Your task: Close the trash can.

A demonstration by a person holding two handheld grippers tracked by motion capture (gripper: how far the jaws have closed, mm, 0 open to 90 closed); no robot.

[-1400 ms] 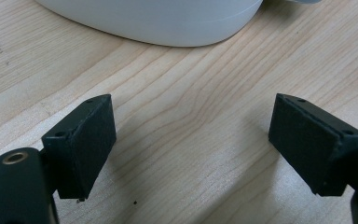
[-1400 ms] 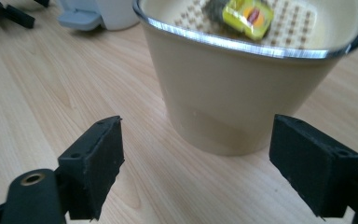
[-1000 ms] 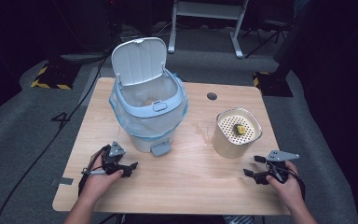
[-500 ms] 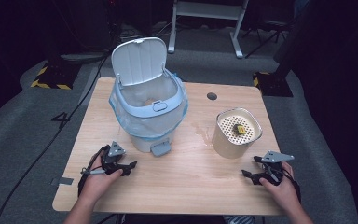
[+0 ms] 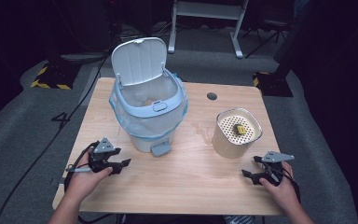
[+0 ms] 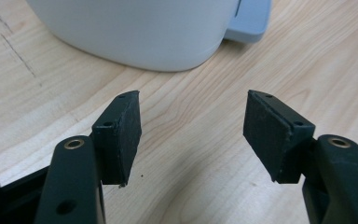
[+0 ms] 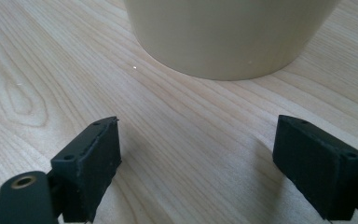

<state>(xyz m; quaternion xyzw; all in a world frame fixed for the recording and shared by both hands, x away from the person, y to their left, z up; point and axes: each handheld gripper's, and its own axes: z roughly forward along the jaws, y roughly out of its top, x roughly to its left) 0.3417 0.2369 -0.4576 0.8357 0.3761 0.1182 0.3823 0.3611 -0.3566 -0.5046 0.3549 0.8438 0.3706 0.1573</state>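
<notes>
A white pedal bin with a pale blue rim and a plastic liner stands at the table's middle left, its lid raised. To its right is a cream canister with a perforated top, on which lies a small yellow and dark piece. My left gripper hovers near the bin's pedal; its jaws have just been closing and stand open on nothing. In the left gripper view the gripper faces the bin's base. My right gripper is open below the canister, its jaws having just been opening. The right gripper view has the gripper before the canister.
The wooden table has a round cable hole behind the canister. Bare wood lies between the two hands. Dark floor, cables and a white frame's legs surround the table.
My left gripper has lifted a little off the table and its jaws stand narrower. The right hand has stayed where it was.
</notes>
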